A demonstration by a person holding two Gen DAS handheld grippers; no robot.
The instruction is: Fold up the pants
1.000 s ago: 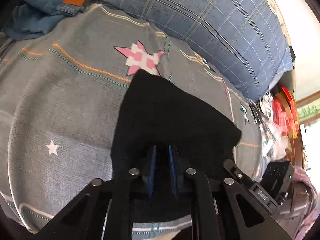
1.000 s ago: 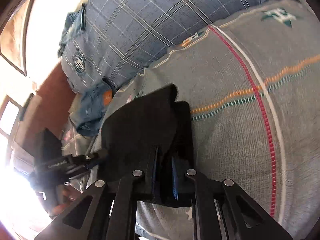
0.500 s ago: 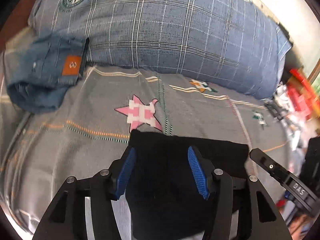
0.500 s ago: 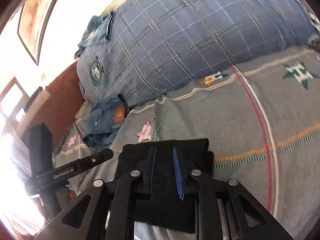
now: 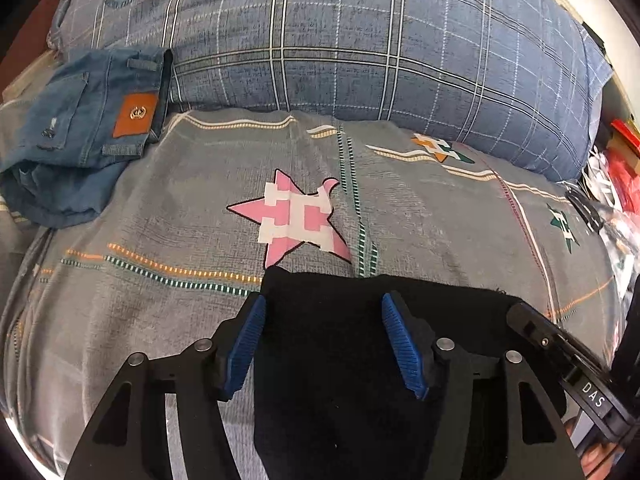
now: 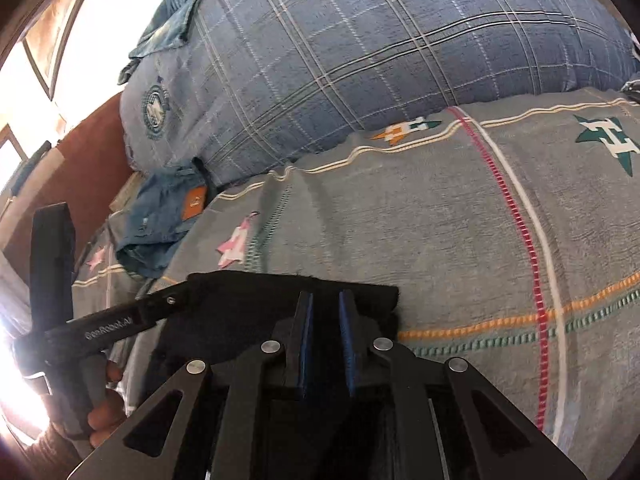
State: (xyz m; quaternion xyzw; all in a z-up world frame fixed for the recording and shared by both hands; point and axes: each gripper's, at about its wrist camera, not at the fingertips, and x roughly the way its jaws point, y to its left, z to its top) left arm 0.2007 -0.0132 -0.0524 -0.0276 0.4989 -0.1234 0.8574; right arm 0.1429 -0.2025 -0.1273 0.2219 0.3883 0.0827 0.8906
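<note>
The black pants [image 5: 340, 400] lie folded and flat on the grey bedspread [image 5: 440, 220], their far edge just below a pink star. My left gripper [image 5: 323, 298] hovers over the near part. Its jaws are opening, the blue pads [image 5: 248, 344] stand wide apart, and neither presses the cloth. In the right wrist view the pants [image 6: 240, 300] lie under my right gripper [image 6: 325, 300]. Its jaws are closing to a narrow gap with black fabric in it. The left gripper's finger [image 6: 172, 300] shows at the left, held by a hand [image 6: 100, 412].
Folded blue jeans [image 5: 80, 132] with an orange patch lie at the far left against a large blue plaid pillow [image 5: 340, 40]. Another denim piece [image 6: 172, 28] sits on top of the pillow. Red and white clutter [image 5: 616, 168] lies past the bed's right edge.
The left jaws went from shut on the lifted pants to wide apart. The pants now lie flat. The right jaws parted a little, then narrowed. Both cameras pulled back and tilted toward the pillow.
</note>
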